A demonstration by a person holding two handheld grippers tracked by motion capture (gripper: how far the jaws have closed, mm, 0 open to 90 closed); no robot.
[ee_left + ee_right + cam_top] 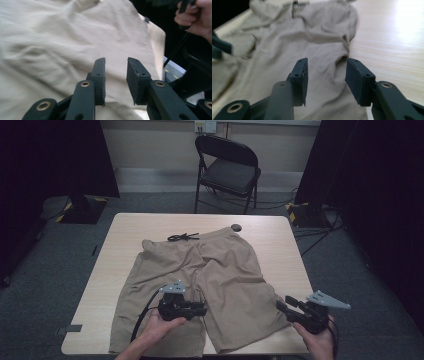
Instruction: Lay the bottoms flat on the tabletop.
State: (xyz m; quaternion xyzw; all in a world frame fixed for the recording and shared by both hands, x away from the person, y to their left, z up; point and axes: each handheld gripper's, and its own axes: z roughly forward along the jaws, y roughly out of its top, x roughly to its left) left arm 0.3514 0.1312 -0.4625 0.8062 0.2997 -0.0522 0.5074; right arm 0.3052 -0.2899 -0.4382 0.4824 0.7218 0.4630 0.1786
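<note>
High view frames a pair of tan shorts (pixel 200 285) spread flat on the desk (pixel 280 245), waistband and black drawstring (pixel 182 237) at the far edge, both leg hems at the near edge, so that the long axis runs near to far. At the left, the left gripper (pixel 202 310) is held over the inner part of the left leg, close to the crotch, pointing right; in the left gripper view its jaws are seen spread with nothing between them, cloth directly beneath. Further right, the right gripper (pixel 281 306) is held at the outer near corner of the right leg, pointing left toward the fabric; in the right gripper view its jaws are likewise spread and empty, with the rumpled outer seam of the leg just ahead and bare desk to one side. The left gripper is judged nearer to cloth, being already above it, while the right one is aligned with an edge, so a pinch on that right hem appears to be what a fold would call for.
</note>
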